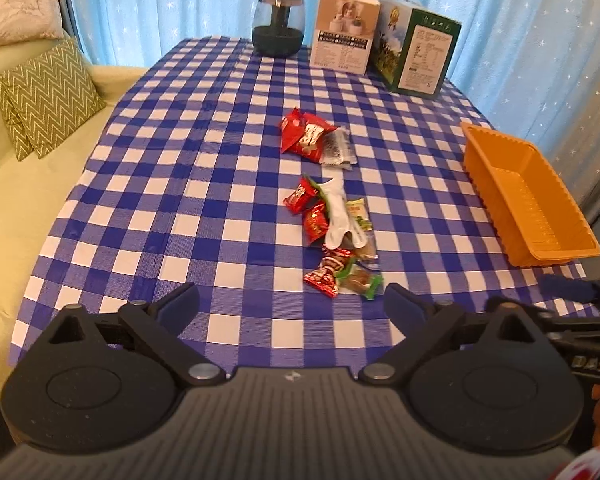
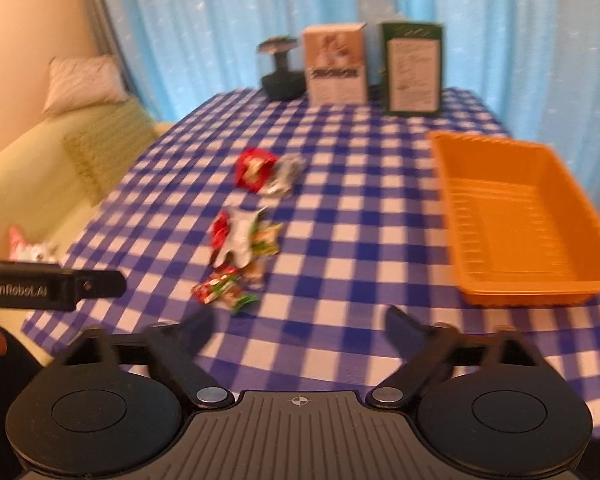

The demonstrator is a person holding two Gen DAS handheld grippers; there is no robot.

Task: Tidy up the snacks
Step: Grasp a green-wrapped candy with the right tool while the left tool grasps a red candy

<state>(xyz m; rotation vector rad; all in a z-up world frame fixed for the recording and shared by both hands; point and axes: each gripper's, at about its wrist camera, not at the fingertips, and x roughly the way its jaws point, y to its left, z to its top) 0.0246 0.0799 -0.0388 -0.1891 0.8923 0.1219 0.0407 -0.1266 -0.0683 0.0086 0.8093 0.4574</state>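
Hovering above the near edge of the checkered tablecloth (image 1: 180, 160): left gripper (image 1: 290, 300), jaws spread wide, nothing between them. Right gripper (image 2: 300, 322) likewise held over the near edge, jaws spread wide and empty. Right wrist view blurred; fine detail unreadable.

Snack layout, left wrist view, clock directions from the cloth centre:
- Centre, toward 12 o'clock: red snack packets (image 1: 302, 136) touching a silver packet (image 1: 338, 150).
- Centre: two small red packets (image 1: 306, 210) beside a white wrapper (image 1: 338, 214), with a green-and-cream packet (image 1: 358, 214) at the wrapper's 3 o'clock side.
- Toward 6 o'clock: a red-and-white packet (image 1: 326, 270) touching a green-ended packet (image 1: 360, 280), just ahead of the left gripper's fingertips.

Orange plastic tray (image 1: 528, 200) at 3 o'clock near the cloth's edge, well apart from the snacks, holding nothing visible.

At 12 o'clock along the far edge, left to right: dark glass jar (image 1: 278, 24), beige carton (image 1: 344, 32), green carton (image 1: 416, 50), all upright.

At 9 o'clock, off the cloth: yellow-green sofa (image 1: 40, 208) carrying a zigzag cushion (image 1: 48, 96). Blue starred curtain (image 1: 180, 0) behind the table.
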